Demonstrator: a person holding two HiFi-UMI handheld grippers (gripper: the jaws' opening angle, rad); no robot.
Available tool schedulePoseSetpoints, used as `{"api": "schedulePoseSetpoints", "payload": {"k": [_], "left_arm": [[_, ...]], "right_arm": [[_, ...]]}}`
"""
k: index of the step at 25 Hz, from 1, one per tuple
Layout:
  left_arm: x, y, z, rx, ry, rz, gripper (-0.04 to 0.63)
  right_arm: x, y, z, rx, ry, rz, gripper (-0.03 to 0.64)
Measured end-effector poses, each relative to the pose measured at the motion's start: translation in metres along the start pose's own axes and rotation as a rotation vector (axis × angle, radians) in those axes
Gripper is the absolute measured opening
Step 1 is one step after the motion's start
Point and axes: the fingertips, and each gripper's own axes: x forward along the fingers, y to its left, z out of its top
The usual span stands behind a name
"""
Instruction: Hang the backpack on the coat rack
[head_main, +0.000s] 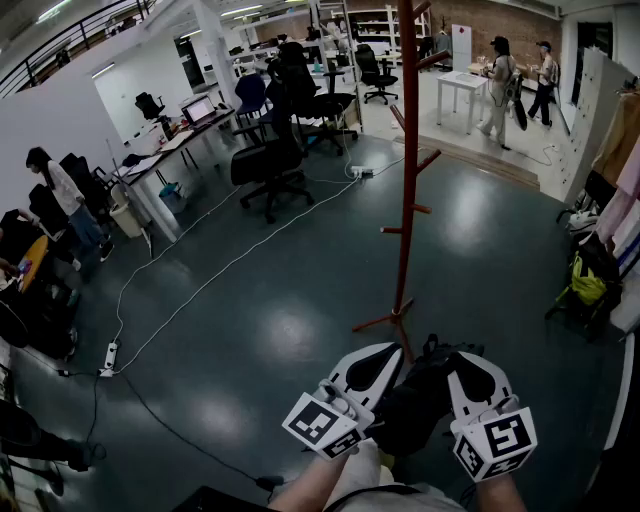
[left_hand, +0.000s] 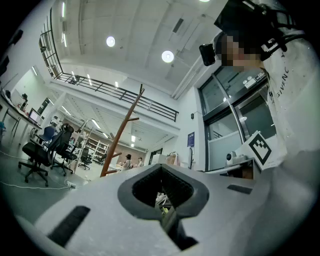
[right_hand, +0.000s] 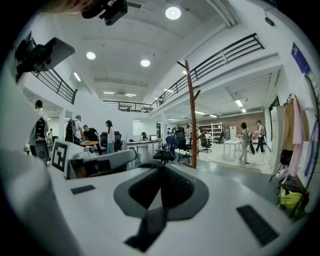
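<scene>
The red-brown coat rack (head_main: 407, 150) stands upright on the dark floor just ahead of me, its bare pegs angled upward. A black backpack (head_main: 420, 400) hangs low between my two grippers at the bottom of the head view. My left gripper (head_main: 372, 370) is shut on a dark strap (left_hand: 172, 222) of it. My right gripper (head_main: 470, 382) is shut on another strap (right_hand: 150, 225). The rack (left_hand: 120, 137) leans in the left gripper view beyond the left gripper (left_hand: 161, 171). It rises straight as the rack (right_hand: 191, 115) past the right gripper (right_hand: 160, 169).
Black office chairs (head_main: 270, 165) and desks (head_main: 170, 150) stand back left. White cables (head_main: 200, 290) run across the floor to a power strip (head_main: 108, 358). Hanging clothes (head_main: 620, 160) and a yellow-green bag (head_main: 588, 280) line the right. People (head_main: 497, 85) stand by a white table (head_main: 462, 85).
</scene>
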Motion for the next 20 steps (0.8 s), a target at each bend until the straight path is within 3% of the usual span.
{"api": "schedulePoseSetpoints", "payload": {"k": [20], "left_arm": [[0.132,0.097,-0.036,-0.080,0.008,-0.038,0.011]], "right_arm": [[0.093,-0.110,0.007,-0.003,0.036,-0.078,0.032]]}}
